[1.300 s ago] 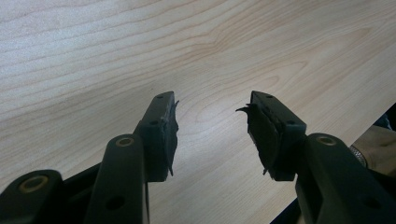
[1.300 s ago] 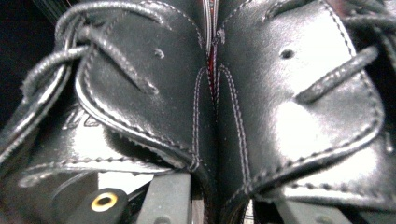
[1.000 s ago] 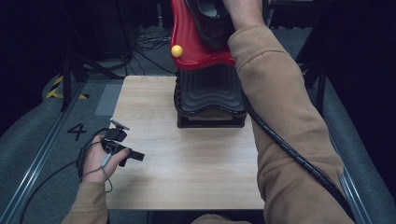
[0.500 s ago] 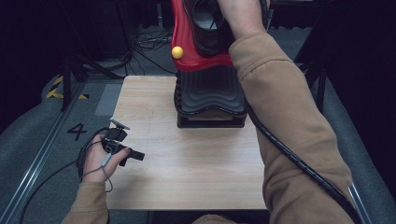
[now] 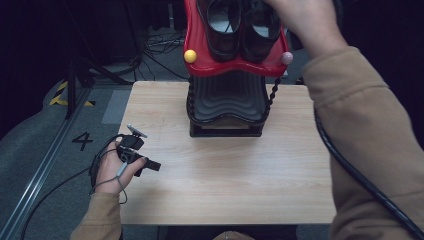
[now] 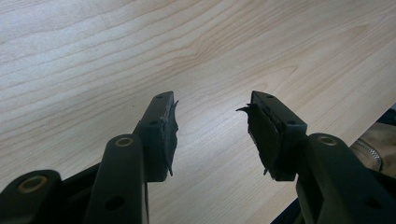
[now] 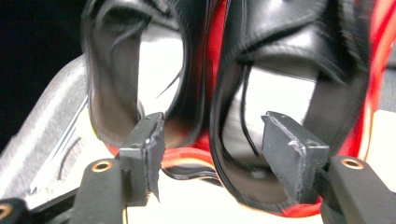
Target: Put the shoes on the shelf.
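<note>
On the red rack (image 5: 200,45), both black shoes (image 5: 242,25) sit paired; right gripper (image 7: 210,140) fingers just opened, empty, probably releasing. Left gripper (image 5: 135,152) idle, open, over bench (image 5: 225,180).

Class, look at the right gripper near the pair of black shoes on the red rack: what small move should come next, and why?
Probably draw the right gripper back toward the table. Its jaws have just been opening, nothing is between them, and both black shoes already sit side by side on the red rack.

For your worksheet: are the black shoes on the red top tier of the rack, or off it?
On it: both black shoes sit side by side on the red top tier, openings facing up.
</note>
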Demonstrator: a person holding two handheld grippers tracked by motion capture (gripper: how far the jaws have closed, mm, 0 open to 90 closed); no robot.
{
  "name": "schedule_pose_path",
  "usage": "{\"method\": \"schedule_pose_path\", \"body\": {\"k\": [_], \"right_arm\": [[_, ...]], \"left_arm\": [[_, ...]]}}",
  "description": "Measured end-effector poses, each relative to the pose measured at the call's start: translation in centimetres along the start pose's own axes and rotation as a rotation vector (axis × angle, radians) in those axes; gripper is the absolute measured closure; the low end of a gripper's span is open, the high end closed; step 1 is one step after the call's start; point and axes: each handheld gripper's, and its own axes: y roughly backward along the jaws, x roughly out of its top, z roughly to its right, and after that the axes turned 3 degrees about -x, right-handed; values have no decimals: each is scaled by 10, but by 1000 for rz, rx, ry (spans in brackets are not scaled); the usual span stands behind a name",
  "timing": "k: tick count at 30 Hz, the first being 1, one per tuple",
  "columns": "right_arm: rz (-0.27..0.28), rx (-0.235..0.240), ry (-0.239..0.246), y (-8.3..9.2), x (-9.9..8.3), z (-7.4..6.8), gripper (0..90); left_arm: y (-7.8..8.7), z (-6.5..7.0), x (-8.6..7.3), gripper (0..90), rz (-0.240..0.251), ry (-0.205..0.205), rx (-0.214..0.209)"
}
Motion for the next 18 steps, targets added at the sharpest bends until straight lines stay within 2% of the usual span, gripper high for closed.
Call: {"method": "schedule_pose_path", "body": {"k": [2, 4, 7, 9, 11, 12, 15, 18], "right_arm": [[20, 7, 77, 11, -13, 7, 392], [20, 38, 158, 21, -32, 16, 389], [15, 81, 222, 33, -62, 34, 392], [23, 97, 242, 40, -80, 45, 396], [36, 111, 282, 45, -97, 57, 395], [50, 113, 311, 47, -109, 65, 386], [51, 108, 349, 48, -136, 88, 385], [41, 105, 358, 47, -163, 112, 381]], "left_arm": [[-2, 0, 0, 520, -6, 1, 3], [-3, 1, 0, 520, -11, 1, 7], [-4, 2, -1, 519, -17, 3, 14], [-3, 3, -2, 518, -17, 5, 21], [-2, 4, -4, 515, -17, 6, 25], [-2, 4, -4, 515, -19, 5, 27], [-2, 6, -5, 512, -25, 0, 38], [-1, 11, -5, 510, -25, -7, 43]]}}
